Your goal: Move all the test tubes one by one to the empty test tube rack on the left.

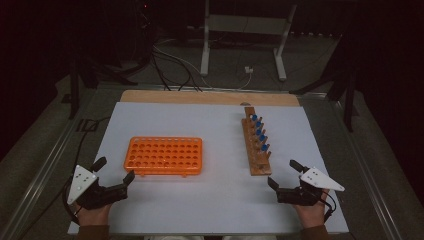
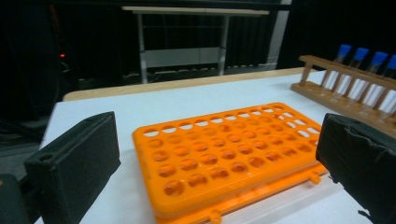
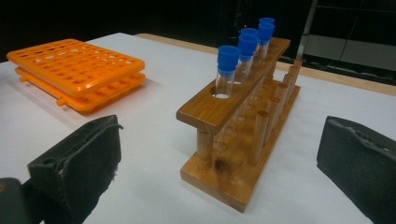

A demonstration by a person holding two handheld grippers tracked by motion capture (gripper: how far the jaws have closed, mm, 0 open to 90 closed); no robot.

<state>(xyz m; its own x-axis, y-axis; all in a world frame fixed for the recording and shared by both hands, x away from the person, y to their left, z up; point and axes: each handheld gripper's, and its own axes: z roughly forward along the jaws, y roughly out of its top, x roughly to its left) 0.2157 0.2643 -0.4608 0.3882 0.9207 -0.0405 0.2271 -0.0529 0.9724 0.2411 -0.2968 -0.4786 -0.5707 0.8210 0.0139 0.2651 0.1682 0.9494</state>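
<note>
Orange plastic forms the multi-hole tube rack (image 1: 164, 156), which lies flat on the white table sheet (image 1: 215, 200) left of centre. The left gripper (image 1: 114, 170) sits at the near left corner of the sheet, held by a hand (image 1: 92, 215). Its jaws stand wide apart with nothing between the pads. In the left gripper view the orange rack (image 2: 224, 158) lies just ahead of the jaws, centred in the gap between them, not touching either pad. All visible holes of this rack are unfilled.

The wooden tube rack (image 1: 256, 146) stands right of centre, its long axis running away from the person. Blue-capped test tubes (image 1: 259, 132) stand upright in its row of holes. The right gripper (image 1: 282, 173) rests at the near right of the sheet, just short of the near end of the wooden rack. Its jaws are also fully spread and hold nothing. In the right gripper view the wooden rack (image 3: 243, 121) stands ahead of the jaws, between their lines, clear of both pads. The nearest hole of its top bar holds a tube (image 3: 226, 70).
</note>
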